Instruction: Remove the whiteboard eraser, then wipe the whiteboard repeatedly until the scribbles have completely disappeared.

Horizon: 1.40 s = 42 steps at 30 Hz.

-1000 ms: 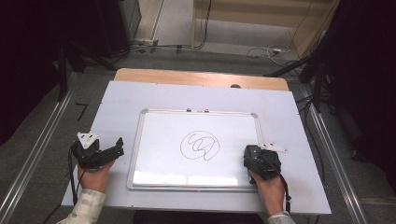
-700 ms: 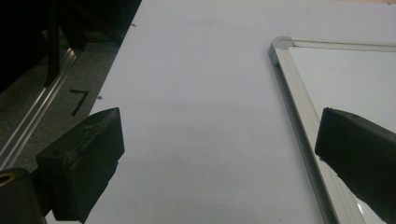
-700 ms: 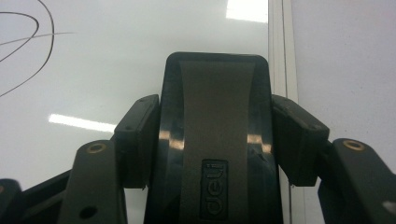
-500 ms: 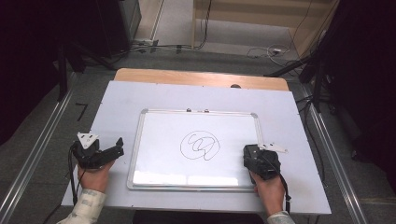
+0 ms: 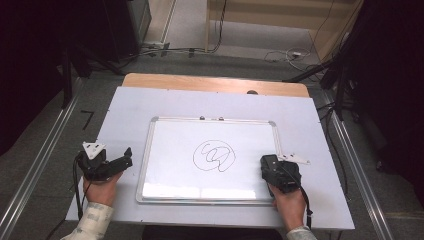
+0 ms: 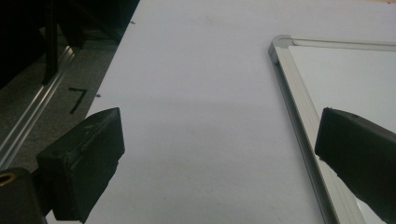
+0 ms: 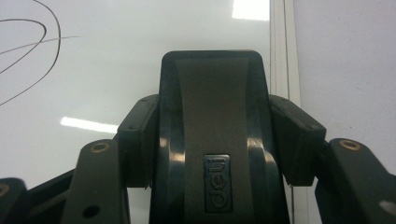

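Note:
A framed whiteboard (image 5: 170,150) lies flat on the white table top (image 5: 125,110), with a black scribble (image 5: 215,156) drawn near its middle. My right gripper (image 5: 268,164) rests over the board's right edge. Its jaws have just been closing and now press both sides of a dark whiteboard eraser (image 7: 212,84), which sits on the board (image 7: 116,60). My left gripper (image 5: 123,159) lies on the table just left of the board, its jaws wide apart with nothing between them (image 6: 219,149). The board's metal frame (image 6: 299,107) runs close to its right-hand jaw.
Two small dark magnets (image 5: 211,118) sit on the board's far rim. A wooden strip (image 5: 215,85) borders the table's far side. Metal rails (image 5: 40,165) run along the floor on both sides, and cables (image 5: 280,55) lie on the floor beyond the table.
The right gripper's jaws have drawn in slightly on the eraser. Both hands have stayed where they were, and the left gripper is unchanged.

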Available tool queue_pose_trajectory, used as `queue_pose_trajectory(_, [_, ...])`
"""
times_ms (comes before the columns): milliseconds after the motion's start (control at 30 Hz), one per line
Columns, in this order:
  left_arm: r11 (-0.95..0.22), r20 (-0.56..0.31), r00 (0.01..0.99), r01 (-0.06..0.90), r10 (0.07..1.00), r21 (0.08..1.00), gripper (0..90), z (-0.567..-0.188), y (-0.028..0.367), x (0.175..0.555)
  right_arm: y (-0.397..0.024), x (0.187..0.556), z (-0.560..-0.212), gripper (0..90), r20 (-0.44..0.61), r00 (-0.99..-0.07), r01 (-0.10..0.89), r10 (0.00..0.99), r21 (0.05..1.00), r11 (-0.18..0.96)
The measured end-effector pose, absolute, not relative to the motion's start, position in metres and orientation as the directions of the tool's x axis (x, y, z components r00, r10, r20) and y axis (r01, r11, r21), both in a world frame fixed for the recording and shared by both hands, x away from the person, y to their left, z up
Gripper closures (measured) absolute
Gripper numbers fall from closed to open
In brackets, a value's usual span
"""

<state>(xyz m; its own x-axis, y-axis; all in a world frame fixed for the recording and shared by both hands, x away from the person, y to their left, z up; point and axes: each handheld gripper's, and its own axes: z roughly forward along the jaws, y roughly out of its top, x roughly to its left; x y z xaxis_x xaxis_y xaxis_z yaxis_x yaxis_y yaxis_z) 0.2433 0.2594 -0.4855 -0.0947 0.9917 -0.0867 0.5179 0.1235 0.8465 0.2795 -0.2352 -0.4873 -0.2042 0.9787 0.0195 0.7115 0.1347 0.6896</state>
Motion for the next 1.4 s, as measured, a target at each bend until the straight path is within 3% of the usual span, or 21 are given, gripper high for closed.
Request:
queue_pose_trajectory(167, [0.125,-0.087,-0.096,0.52,0.992,0.845,1.9,-0.486,0.26,0.243,-0.234,0.274,-0.474,38.5,0.02,-0.219,0.669,0.976,0.731,0.134])
queue_pose_trajectory(1400, [0.126,-0.086,-0.101,0.514,0.991,0.849,1.9,-0.485,0.261,0.241,-0.218,0.276,-0.469,38.5,0.034,-0.271,0.651,0.962,0.743,0.157])
